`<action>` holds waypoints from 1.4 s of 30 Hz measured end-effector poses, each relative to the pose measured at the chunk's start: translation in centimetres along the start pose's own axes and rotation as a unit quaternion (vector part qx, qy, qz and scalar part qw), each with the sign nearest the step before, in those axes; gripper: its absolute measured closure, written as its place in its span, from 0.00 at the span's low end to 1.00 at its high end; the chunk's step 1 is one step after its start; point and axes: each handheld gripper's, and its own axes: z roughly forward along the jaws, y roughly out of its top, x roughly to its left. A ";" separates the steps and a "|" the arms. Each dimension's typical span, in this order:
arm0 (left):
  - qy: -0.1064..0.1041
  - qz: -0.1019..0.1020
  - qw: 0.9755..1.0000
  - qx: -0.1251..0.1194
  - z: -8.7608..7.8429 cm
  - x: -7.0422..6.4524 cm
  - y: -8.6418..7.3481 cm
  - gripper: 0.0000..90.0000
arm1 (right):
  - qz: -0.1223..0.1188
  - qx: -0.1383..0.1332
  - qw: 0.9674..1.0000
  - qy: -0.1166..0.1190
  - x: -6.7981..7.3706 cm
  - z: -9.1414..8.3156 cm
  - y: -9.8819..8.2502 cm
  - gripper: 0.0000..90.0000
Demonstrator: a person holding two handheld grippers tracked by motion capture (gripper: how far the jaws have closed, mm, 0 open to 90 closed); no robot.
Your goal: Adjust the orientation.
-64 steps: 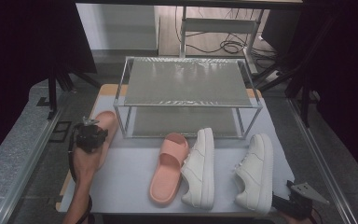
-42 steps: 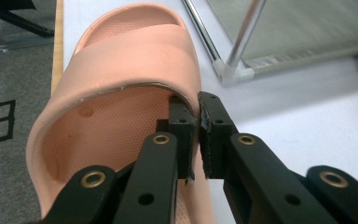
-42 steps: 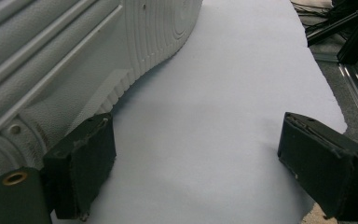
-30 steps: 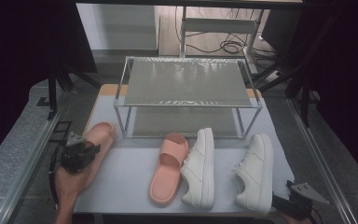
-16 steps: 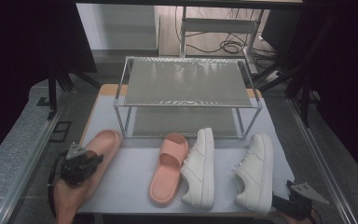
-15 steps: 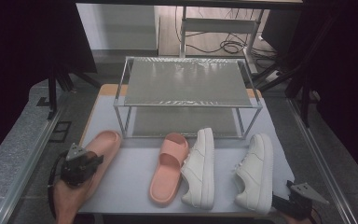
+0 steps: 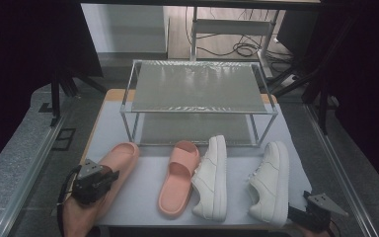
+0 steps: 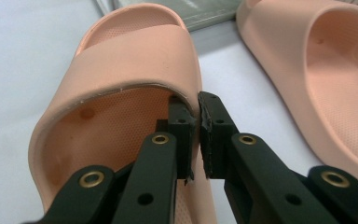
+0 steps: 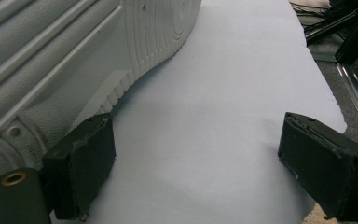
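The left tongs pinch the strap edge of the pink slipper at the surface's front-left corner; keep that bite firm, and lift before carrying. The right tongs rest spread beside a white sneaker. There is room toward the other slipper, but the left edge is close.

Wire rack standing across rear of table, blocking reach rearward. Bare strip lying open between left slide and right slide. Right slide and inner sneaker touching, leaving no passage. Wider gap lying between sneakers. Outer sneaker sitting just beside right gripper; table right of it lying open.
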 end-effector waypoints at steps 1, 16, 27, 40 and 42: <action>-0.002 0.001 1.000 -0.001 0.1 -0.1 0.1 0.94 | 0.000 0.000 1.000 0.000 0.0 0.0 0.0 0.12; -0.022 0.011 1.000 -0.014 2.9 -1.9 2.1 0.93 | -0.001 -0.001 1.000 0.000 0.0 0.0 0.0 0.12; -0.029 0.007 0.999 -0.027 5.5 -2.7 4.1 0.93 | -0.001 -0.001 1.000 0.002 0.0 0.0 0.0 0.12; -0.026 -0.007 0.999 -0.043 8.6 -3.2 6.5 0.93 | -0.001 -0.001 1.000 0.002 -0.1 0.0 0.0 0.12; -0.023 -0.009 0.999 -0.047 9.0 -3.2 6.8 0.93 | -0.001 -0.001 1.000 0.002 -0.1 0.0 0.0 0.12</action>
